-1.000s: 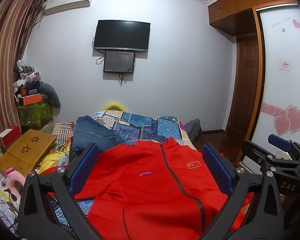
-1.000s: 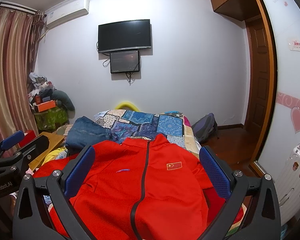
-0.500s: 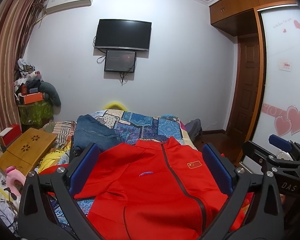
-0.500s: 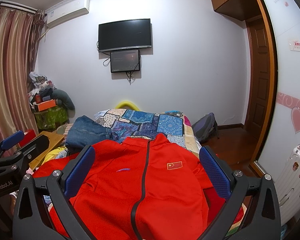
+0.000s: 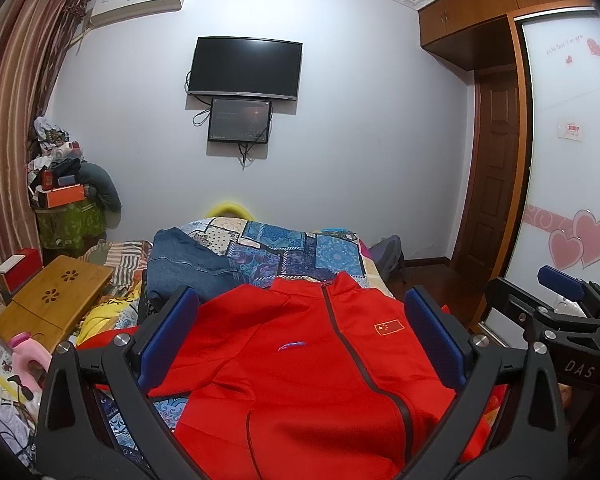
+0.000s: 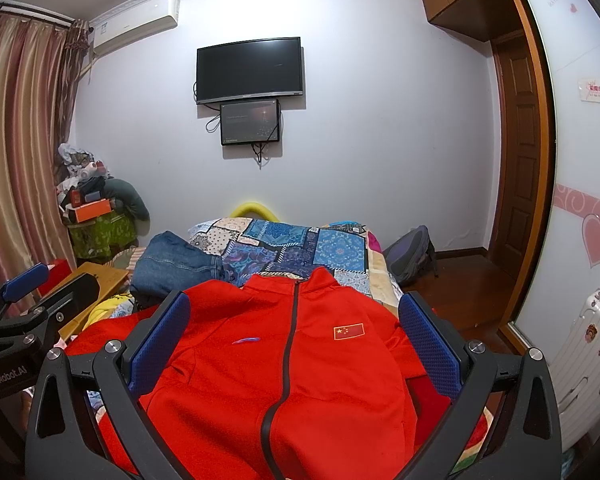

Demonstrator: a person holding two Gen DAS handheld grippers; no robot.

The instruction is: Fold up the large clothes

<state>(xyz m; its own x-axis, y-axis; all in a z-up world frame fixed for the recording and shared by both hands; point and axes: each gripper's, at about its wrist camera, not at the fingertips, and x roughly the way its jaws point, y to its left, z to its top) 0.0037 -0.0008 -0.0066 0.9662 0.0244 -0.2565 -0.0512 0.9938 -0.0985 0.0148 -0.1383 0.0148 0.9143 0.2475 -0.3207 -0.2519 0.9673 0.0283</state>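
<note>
red jacket [image 5: 300, 380] | flat on bed, below both claws | left gripper [image 5: 300, 344] spread | right gripper [image 6: 296, 340] spread

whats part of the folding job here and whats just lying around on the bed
For the job:
red zip jacket, spread flat, zipped up
left claw, open
right claw, open

Just lying about:
denim garment
wooden lap desk
patchwork quilt
backpack on the floor
</note>
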